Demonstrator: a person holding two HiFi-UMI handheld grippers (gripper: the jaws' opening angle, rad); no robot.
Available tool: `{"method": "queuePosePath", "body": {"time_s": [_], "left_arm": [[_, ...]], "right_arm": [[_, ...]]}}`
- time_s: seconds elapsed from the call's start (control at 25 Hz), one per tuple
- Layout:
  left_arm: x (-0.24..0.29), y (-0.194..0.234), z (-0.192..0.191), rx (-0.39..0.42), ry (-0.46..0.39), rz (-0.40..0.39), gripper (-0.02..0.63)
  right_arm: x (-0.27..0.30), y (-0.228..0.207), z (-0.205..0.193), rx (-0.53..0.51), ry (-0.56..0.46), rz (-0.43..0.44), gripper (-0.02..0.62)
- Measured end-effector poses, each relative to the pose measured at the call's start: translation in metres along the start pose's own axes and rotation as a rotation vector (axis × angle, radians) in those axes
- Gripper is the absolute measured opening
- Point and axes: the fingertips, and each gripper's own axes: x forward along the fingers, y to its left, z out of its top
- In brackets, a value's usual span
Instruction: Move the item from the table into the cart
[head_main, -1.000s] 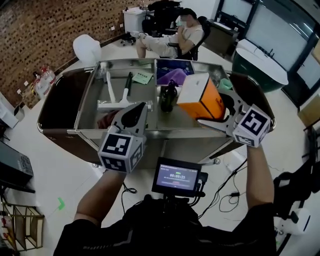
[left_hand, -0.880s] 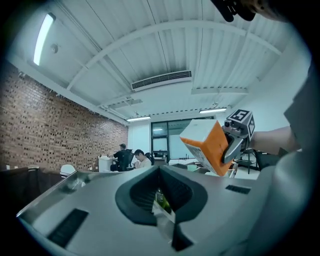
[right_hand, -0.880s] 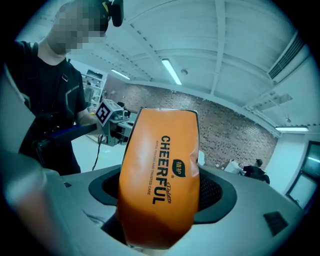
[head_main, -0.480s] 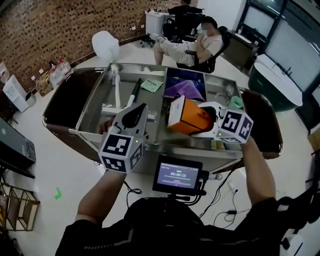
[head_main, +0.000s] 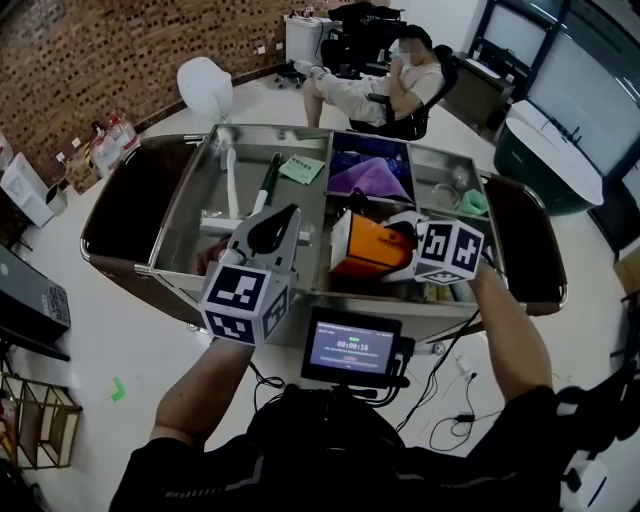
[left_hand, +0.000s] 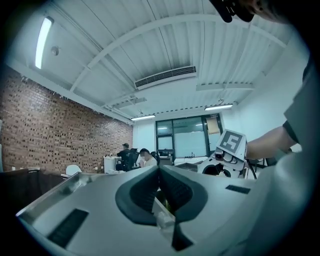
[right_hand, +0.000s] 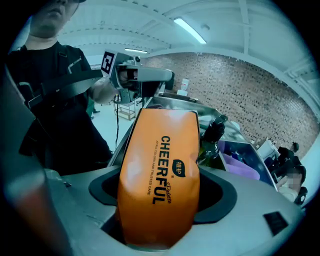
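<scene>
Masking dark bottle (right_hand: 212, 142) partly: orange pack (right_hand: 159, 185) clamped in right hand-held gripper (head_main: 388, 245)

Two grippers: left gripper (head_main: 285, 218), right gripper (right_hand: 162, 185); one orange pack (head_main: 365, 250); one bottle (right_hand: 214, 140); one cart (head_main: 270, 128).

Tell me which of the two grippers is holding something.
The right gripper: its jaws clamp the orange pack. The left gripper differs in that its jaws are shut together with nothing between them.

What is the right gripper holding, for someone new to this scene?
In the steel cart, find the middle section's near end. There the right gripper clamps an orange pack printed CHEERFUL, beside a dark bottle; nothing else there is orange.
</scene>
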Motion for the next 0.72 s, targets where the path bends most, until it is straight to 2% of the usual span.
{"method": "queuePosePath", "body": {"time_s": [0.36,0.72], "left_arm": [[-0.001,0.011,-0.008,-0.014,0.003,-0.018,0.002],[0.001,0.011,-0.018,-0.024,0.023,-0.01,0.002]], "right_arm": [[0.036,0.003,-0.026,0.001,0.166,0.043,0.379],[0.048,0.004,-0.043,-0.015,0.249,0.07,0.38]]}}
